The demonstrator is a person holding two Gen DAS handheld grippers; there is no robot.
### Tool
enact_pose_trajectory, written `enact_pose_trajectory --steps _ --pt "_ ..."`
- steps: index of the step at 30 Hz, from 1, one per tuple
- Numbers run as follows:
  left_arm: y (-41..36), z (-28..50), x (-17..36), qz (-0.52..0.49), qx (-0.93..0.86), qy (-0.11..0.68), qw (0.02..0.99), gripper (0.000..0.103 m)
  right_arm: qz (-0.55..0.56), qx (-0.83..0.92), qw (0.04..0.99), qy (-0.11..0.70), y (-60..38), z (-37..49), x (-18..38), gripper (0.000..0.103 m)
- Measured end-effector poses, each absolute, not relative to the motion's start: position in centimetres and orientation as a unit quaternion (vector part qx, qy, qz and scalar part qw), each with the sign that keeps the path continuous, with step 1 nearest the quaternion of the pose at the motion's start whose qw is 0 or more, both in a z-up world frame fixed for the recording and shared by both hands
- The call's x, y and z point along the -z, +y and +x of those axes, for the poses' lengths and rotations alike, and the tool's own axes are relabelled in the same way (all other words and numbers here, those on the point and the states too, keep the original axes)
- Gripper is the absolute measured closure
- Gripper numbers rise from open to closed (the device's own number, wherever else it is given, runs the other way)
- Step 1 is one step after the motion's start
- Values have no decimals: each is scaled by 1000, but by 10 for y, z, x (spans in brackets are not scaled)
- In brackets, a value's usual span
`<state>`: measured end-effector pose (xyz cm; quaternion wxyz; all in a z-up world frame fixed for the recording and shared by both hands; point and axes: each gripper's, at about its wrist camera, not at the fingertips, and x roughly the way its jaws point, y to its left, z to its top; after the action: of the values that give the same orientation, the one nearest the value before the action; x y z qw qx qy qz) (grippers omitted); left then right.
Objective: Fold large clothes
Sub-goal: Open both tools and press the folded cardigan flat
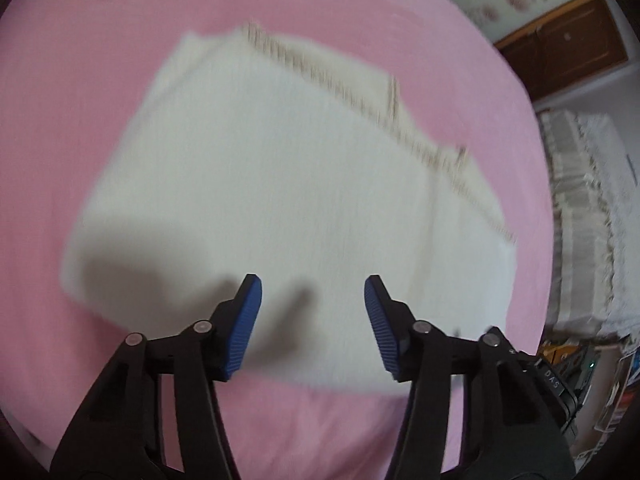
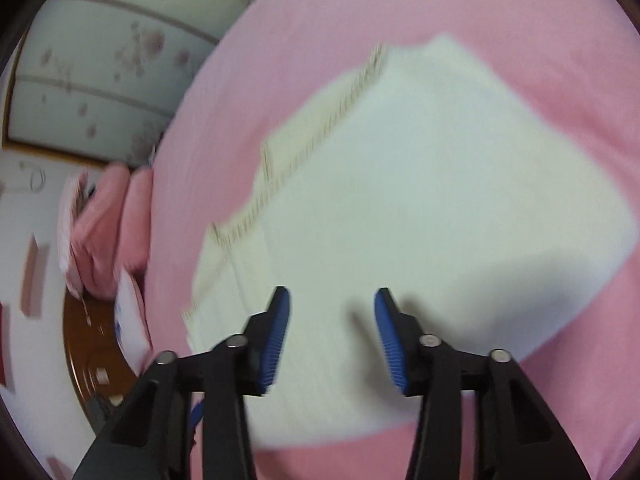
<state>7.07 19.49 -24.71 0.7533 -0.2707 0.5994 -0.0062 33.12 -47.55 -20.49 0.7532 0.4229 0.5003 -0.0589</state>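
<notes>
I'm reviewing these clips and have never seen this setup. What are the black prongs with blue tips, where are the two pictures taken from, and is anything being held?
No robot here: a person holds a two-finger gripper in each hand, each carrying a fisheye camera looking along its fingers. One picture looks past the left gripper, the other past the right gripper. Both look down on a folded cream cloth with a fringed edge, lying on a pink bedsheet. Both grippers are open and hold nothing. The pictures are motion-blurred.

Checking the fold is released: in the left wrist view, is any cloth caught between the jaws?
No. The left gripper stands open above the white garment, nothing between its jaws.
</notes>
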Motion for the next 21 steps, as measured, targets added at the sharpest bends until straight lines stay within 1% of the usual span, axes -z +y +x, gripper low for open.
enact_pose_trajectory --steps 2,3,4,8,12,14,16,17,19,21 --pt "178 53 267 -266 19 623 735 62 385 31 751 536 -446 326 215 77" --pt "169 45 272 -264 23 632 728 65 361 14 751 553 -430 323 220 82" --pt "163 37 277 -262 25 637 724 65 342 -11 750 566 -415 320 222 84" --pt "146 19 294 -263 7 673 691 65 308 -114 727 603 -370 314 230 84" --pt "136 22 312 -237 -15 679 695 66 217 -129 741 623 -349 326 239 84" --pt "135 25 317 -223 -31 680 697 66 204 -141 735 631 -350 333 245 89" --pt "141 27 318 -222 -53 678 698 67 193 -148 733 635 -358 338 247 101" --pt "145 26 317 -217 -71 675 702 67 191 -144 737 632 -364 339 247 103" --pt "159 22 316 -210 -117 658 713 67 190 -119 753 618 -380 331 241 103" --pt "177 16 317 -214 -151 647 716 70 182 -57 770 609 -412 331 252 103"
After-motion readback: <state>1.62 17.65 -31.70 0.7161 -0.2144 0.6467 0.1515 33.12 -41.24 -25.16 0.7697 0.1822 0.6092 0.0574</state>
